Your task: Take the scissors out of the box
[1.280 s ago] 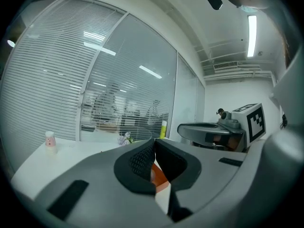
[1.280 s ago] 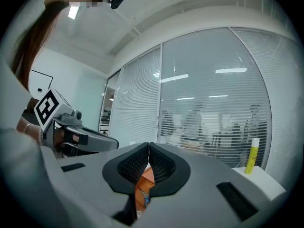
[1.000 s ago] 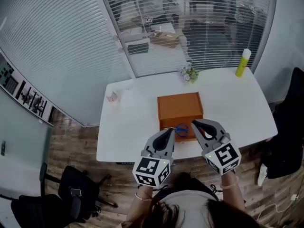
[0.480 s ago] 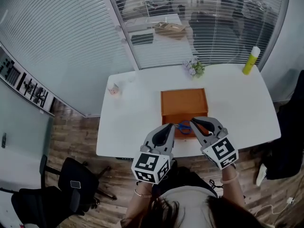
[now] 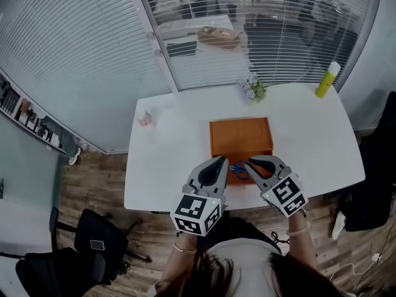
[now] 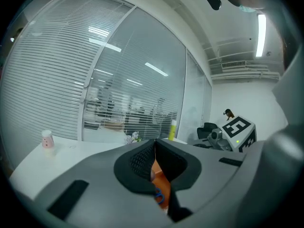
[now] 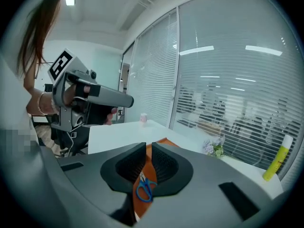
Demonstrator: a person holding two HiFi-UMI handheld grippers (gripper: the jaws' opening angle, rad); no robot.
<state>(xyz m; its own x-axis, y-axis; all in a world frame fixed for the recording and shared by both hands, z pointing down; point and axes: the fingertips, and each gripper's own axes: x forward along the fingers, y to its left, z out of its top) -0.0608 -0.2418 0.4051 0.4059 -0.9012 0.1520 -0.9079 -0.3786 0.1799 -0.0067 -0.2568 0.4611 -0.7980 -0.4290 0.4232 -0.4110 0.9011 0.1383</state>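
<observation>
Blue-handled scissors [image 5: 238,169] are seen lying in the near part of the orange box [image 5: 241,135], which is set by the near edge of the white surface [image 5: 167,159], about midway along it. The task is judged barely begun: nothing is gripped and the scissors are not yet lifted. The right tongs [image 5: 249,164] are held above the scissors and angled downward. Their jaws have just been opening and are parted by a narrow gap. Nothing is pressed between them, and the scissors are viewed through the gap, lower down. The left tongs [image 5: 220,160] are held near the box's near left corner, jaws closed together and empty. Left to be done, by this reading: the right jaws spread wider, closed on the scissors, and the scissors lifted clear of the box.
</observation>
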